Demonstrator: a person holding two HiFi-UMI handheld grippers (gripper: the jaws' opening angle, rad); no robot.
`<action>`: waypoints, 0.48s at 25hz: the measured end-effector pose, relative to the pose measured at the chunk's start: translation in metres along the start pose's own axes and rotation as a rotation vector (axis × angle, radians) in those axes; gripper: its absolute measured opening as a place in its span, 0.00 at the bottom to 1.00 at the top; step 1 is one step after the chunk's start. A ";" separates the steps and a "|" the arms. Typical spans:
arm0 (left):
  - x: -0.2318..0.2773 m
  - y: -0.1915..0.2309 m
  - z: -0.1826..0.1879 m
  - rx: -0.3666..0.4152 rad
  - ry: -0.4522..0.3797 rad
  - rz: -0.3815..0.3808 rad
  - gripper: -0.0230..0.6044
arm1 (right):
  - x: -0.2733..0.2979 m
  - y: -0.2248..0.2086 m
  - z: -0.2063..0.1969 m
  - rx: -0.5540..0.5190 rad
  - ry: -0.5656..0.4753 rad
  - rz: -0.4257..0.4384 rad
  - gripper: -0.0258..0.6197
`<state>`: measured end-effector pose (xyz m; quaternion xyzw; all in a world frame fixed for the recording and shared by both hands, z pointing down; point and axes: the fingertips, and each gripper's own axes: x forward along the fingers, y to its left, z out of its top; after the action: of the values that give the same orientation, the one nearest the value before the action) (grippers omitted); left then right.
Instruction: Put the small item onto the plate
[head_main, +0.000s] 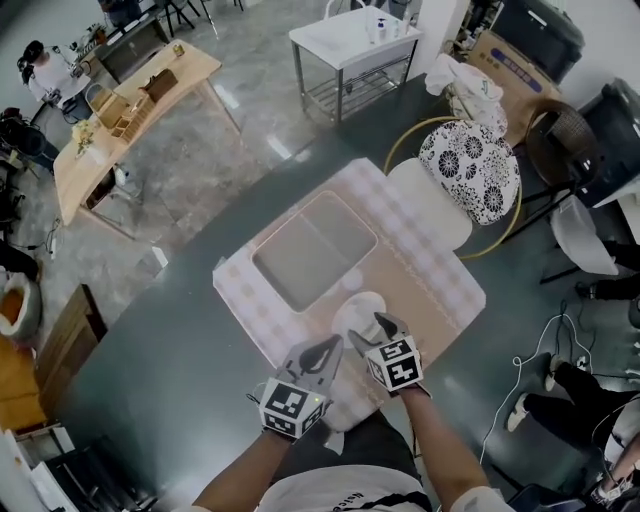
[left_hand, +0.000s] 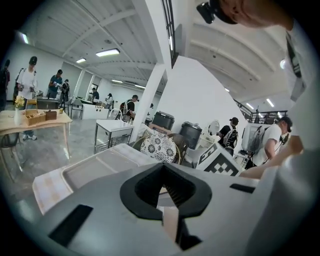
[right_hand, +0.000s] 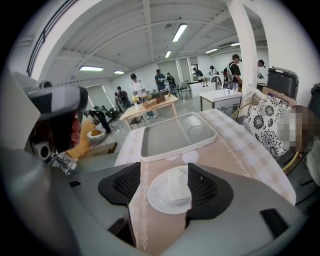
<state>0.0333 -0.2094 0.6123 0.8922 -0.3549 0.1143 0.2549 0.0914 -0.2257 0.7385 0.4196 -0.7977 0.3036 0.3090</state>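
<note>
A white round plate (right_hand: 171, 192) lies on the beige checked placemat (head_main: 430, 290), just in front of a white rectangular tray (right_hand: 175, 135). On the plate rests a small pale, see-through item (right_hand: 176, 186). My right gripper (right_hand: 164, 186) is open, and its black pads stand on either side of the plate without touching the item. In the head view the right gripper (head_main: 378, 330) hovers over the plate's (head_main: 356, 305) near edge. My left gripper (head_main: 330, 350) hangs beside it to the left, over the placemat's front edge. The left gripper (left_hand: 162, 167) is shut, with nothing in it.
A small white disc (right_hand: 190, 157) lies between plate and tray. A chair with a flower-print cushion (head_main: 468, 165) stands against the dark table's far right side. Beyond it are a white metal table (head_main: 350, 40) and a wooden table (head_main: 130, 110), with people in the background.
</note>
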 end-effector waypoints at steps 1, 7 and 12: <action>-0.003 -0.004 0.002 0.001 0.015 0.000 0.04 | -0.010 0.006 0.011 0.008 -0.031 0.011 0.52; -0.020 -0.035 0.023 0.029 0.024 -0.033 0.04 | -0.081 0.032 0.074 0.036 -0.247 0.010 0.11; -0.037 -0.058 0.045 0.030 -0.012 -0.068 0.04 | -0.128 0.061 0.105 0.049 -0.379 0.027 0.10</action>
<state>0.0478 -0.1764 0.5390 0.9081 -0.3243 0.1056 0.2431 0.0726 -0.2139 0.5633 0.4657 -0.8396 0.2425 0.1389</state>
